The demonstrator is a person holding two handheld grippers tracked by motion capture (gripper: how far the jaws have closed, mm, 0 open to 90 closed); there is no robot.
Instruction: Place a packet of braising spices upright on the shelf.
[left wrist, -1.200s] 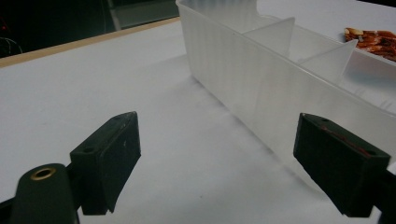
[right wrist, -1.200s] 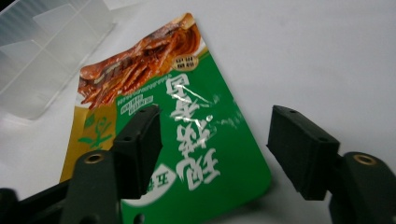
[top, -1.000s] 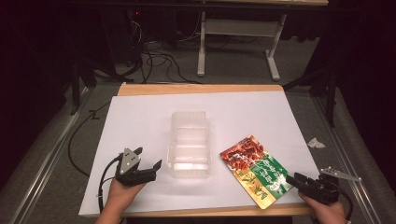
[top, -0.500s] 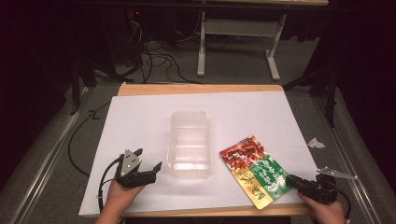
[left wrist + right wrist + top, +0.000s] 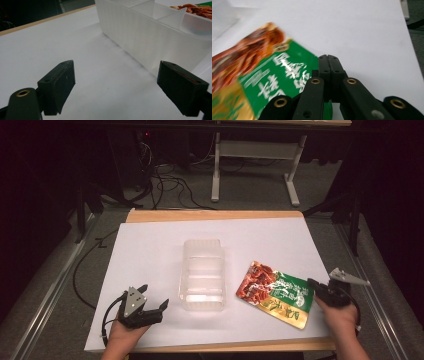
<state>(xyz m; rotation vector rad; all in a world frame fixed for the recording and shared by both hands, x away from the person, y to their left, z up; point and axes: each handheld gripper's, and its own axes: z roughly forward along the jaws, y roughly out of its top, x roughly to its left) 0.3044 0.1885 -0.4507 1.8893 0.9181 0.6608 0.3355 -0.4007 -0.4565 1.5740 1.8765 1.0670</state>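
Snack pouch: flat, glossy, red-brown food photo at one end, green panel with white lettering, gold corner. Lies on white table cover, just right of clear compartment tray. Right gripper has just been closing, jaws pinched on pouch's green edge. Left gripper gapes wide, empty, near tray wall.

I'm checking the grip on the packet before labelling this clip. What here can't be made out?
- Pinched edge of the snack packet: right gripper view, hidden behind the right gripper fingers.
- Packet print: same view, motion-blurred.
- Clear divided box: left gripper view, cut off by the top and right edges.
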